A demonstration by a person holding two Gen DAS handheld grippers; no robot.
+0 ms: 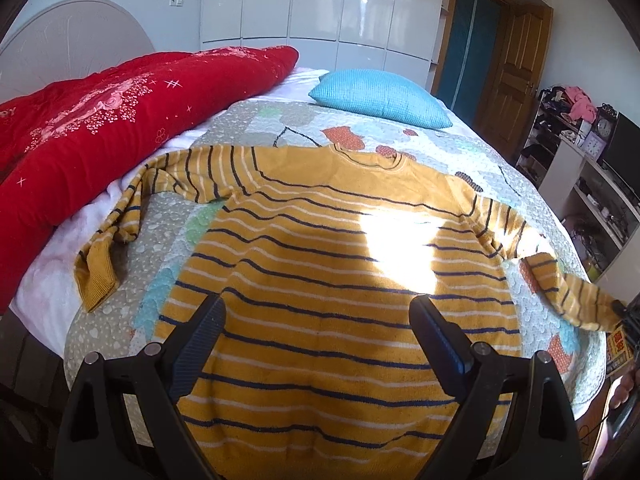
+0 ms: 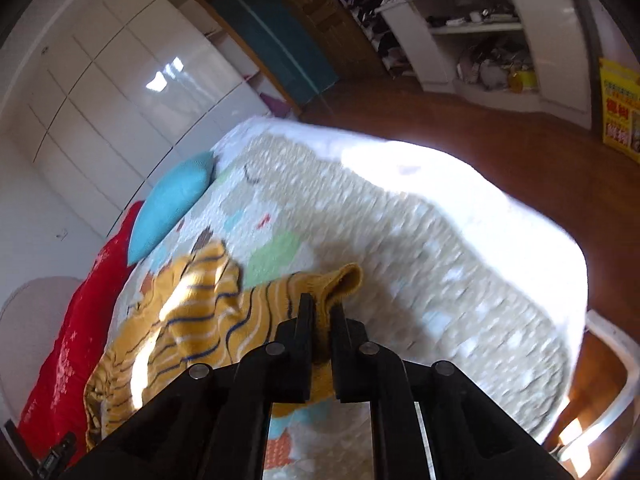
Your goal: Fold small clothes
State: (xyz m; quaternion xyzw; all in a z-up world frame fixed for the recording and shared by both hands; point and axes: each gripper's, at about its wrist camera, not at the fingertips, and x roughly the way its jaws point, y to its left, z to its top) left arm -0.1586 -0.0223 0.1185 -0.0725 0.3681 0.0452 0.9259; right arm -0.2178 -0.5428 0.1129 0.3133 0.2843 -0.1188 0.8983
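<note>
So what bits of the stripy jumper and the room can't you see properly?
- Mustard-yellow knitted jumper with navy and white stripes: hem cut off by the bottom edge and open left tool, left wrist view.
- Its right cuff: partly hidden inside the shut right tool, right wrist view.
- Patchwork quilt: motion-blurred there.
- White shelf clutter: too small.
</note>
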